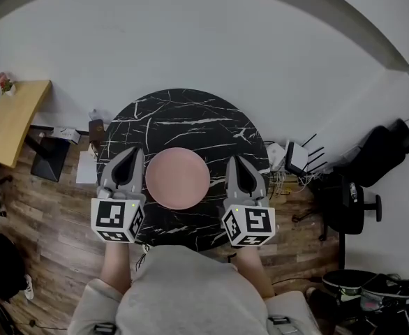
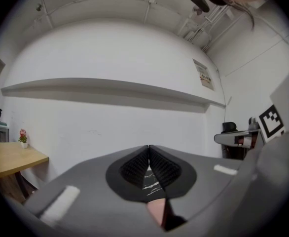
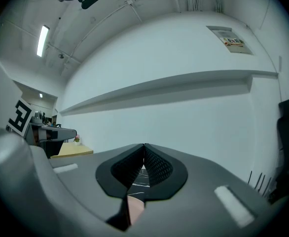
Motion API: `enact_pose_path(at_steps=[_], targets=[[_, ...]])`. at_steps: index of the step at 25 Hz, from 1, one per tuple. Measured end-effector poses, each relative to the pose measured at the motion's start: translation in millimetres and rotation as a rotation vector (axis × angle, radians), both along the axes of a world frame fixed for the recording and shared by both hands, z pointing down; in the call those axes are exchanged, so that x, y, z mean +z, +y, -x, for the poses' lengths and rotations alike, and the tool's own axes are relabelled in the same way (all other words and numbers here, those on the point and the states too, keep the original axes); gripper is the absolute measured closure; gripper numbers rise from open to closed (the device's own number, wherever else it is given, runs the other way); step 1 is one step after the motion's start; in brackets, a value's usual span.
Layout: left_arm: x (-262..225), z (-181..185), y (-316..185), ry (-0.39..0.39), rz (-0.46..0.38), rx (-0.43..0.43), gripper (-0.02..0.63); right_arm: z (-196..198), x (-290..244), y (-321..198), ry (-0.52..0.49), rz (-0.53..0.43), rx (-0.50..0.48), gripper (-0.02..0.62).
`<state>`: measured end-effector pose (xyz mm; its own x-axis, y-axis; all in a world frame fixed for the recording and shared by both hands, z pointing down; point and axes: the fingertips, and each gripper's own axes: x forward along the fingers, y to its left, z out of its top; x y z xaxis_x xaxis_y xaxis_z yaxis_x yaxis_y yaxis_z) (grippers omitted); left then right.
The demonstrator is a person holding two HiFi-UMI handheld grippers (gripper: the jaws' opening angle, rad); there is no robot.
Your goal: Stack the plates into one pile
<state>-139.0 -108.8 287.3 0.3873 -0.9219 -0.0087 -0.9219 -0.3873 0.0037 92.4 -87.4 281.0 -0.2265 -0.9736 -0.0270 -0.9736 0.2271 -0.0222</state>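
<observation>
The round black marble table [image 1: 190,121], veined in white, shows whole only in the head view. Each gripper view catches just a sliver of it between the jaws. The head view also takes in the wooden desk [image 1: 12,117] off to the left and a black chair [image 1: 379,152] off to the right, both well apart from the table.

The pink plate [image 1: 177,178] lies on the table's near half, between the two grippers. From above it reads as one disc, and I cannot tell whether more lie under it. In the left gripper view and the right gripper view only a pink edge peeks out low between the jaws.

The left gripper [image 1: 136,152] sits just beside the plate's left rim and the right gripper [image 1: 232,160] just beside its right rim. Both pairs of jaws are pressed together at the tips, with nothing clamped between them.

Only the gripper views show a notice [image 2: 203,74] high on the white wall, and its print is too small to read. A small potted plant [image 1: 5,82] stands on the desk's far corner.
</observation>
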Motion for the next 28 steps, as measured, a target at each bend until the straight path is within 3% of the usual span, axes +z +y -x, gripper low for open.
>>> enact_pose_path(at_steps=[15,28], targets=[[-34,-14,19,0.041,-0.102,0.007,0.546,-24,-36,19,0.04,-0.111,0.021,0.591],[-38,-17,10,0.056,-0.11,-0.027,0.546,-33,-42,10,0.047,-0.121,0.024,0.591]])
